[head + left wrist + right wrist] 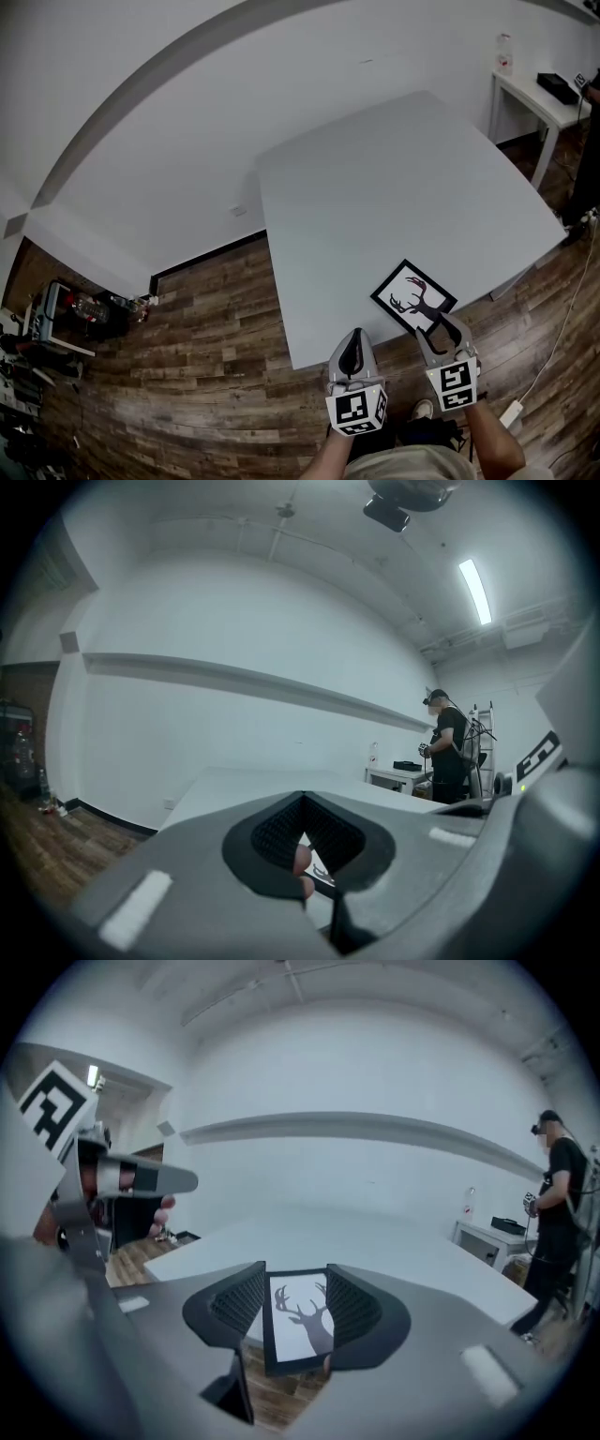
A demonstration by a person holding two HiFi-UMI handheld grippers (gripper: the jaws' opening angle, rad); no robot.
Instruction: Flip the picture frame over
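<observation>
A black picture frame (413, 297) with a deer silhouette facing up lies at the near right edge of the grey table (394, 187). My right gripper (439, 328) is at its near corner. In the right gripper view the frame (298, 1321) sits between both pads and touches them, so my right gripper (295, 1327) is shut on it; wooden floor shows below its near edge. My left gripper (354, 352) hovers at the table's front edge, left of the frame, with its jaws together and nothing in them. A sliver of the frame (324, 870) shows past the left gripper (302, 872).
A small white side table (548, 105) with a bottle (504, 52) and a black device (561, 87) stands at the back right. A person (561, 1213) stands near it. Clutter (66, 314) lies on the wooden floor at left. A cable and power strip (512, 412) lie at right.
</observation>
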